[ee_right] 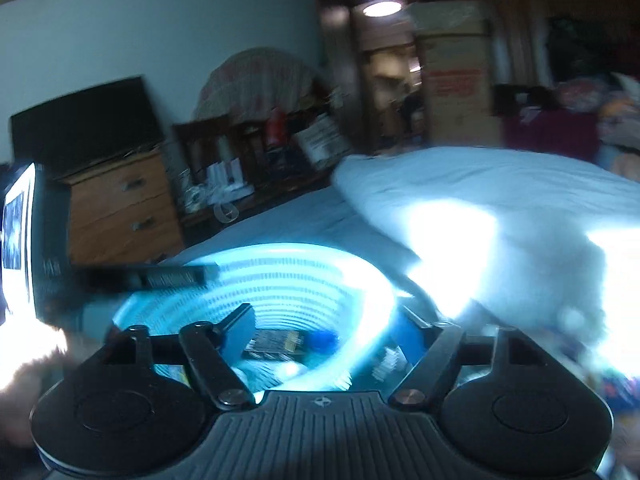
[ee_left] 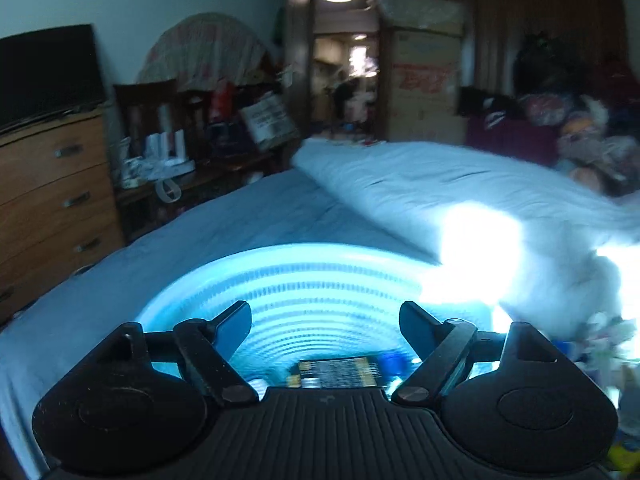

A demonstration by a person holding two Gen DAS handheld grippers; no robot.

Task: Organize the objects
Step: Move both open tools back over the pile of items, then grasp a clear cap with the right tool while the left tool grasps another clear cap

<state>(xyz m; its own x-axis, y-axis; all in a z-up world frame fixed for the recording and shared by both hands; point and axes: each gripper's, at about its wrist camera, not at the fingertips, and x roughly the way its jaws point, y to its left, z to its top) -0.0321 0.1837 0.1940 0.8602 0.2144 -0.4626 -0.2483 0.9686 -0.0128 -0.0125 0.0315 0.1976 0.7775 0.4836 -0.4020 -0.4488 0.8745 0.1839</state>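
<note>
1. While both views are motion-blurred, the main risk is misjudging depth over the blue basket (ee_left: pixel 280 280), a slotted plastic tub sitting on the bed (ee_left: pixel 200 232).
2. Left gripper (ee_left: pixel 325 320): fingers spread wide, nothing between them, hovering over the basket's near rim. Right gripper (ee_right: pixel 326 322): fingers also wide apart, nothing clearly held; the basket rim (ee_right: pixel 372 300) passes between them, contact unclear through blur.
3. Task's things: a dark yellow-edged packet (ee_left: pixel 334 372) lies at the basket bottom with a small blue item (ee_left: pixel 394 360) beside it. More loose clutter (ee_left: pixel 608 332) sits on the bed outside the basket, to the right; too smeared to identify.
4. Risk: the right fingers straddling the rim could close on the wall instead of an object and tip or drag the light basket, since soft bedding gives no firm base.
5. Risk: the left gripper's body (ee_right: pixel 168 276) shows at the far left rim in the right view; both working one basket could collide.
6. Risk: sun glare on the folded duvet (ee_left: pixel 460 192) washes out the right side, so items there are easy to miss.
7. Risk: the flat packet on the slotted floor probably resists a pinch and slides.
</note>
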